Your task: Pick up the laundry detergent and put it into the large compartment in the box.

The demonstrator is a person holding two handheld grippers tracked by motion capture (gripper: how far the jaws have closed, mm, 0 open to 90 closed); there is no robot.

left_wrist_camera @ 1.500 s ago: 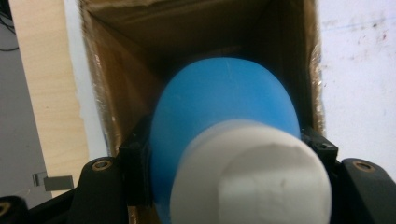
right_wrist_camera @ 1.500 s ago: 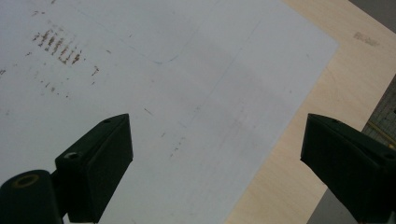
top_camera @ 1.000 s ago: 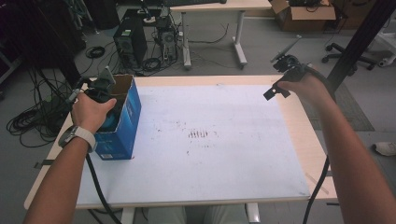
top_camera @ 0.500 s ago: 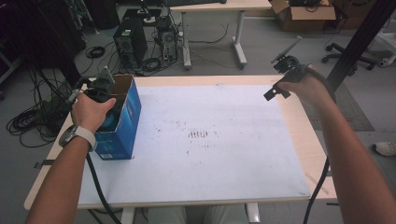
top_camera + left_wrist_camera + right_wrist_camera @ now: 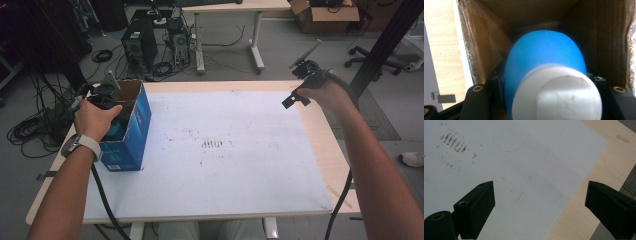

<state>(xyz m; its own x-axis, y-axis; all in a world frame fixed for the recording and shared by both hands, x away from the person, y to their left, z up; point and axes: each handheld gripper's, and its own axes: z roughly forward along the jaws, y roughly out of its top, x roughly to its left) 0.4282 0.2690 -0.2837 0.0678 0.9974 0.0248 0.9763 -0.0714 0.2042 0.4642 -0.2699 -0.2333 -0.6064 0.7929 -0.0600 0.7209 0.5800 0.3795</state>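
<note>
A lab or technical workroom with a grey floor. A pale wooden table (image 5: 320,130) carries a scuffed white sheet (image 5: 220,160). On the floor beyond the left hand-held gripper (image 5: 107,92) stand two desktop computer towers (image 5: 137,47) with tangled black cables (image 5: 35,127) spilling to that gripper's left. Farther back stands a second wooden table (image 5: 235,6) on white legs. Beyond the right hand-held gripper (image 5: 295,97) a cardboard box (image 5: 325,10) sits on the floor, and to that gripper's right are a black metal frame post (image 5: 385,45) and the wheeled base of an office chair (image 5: 375,52).
</note>
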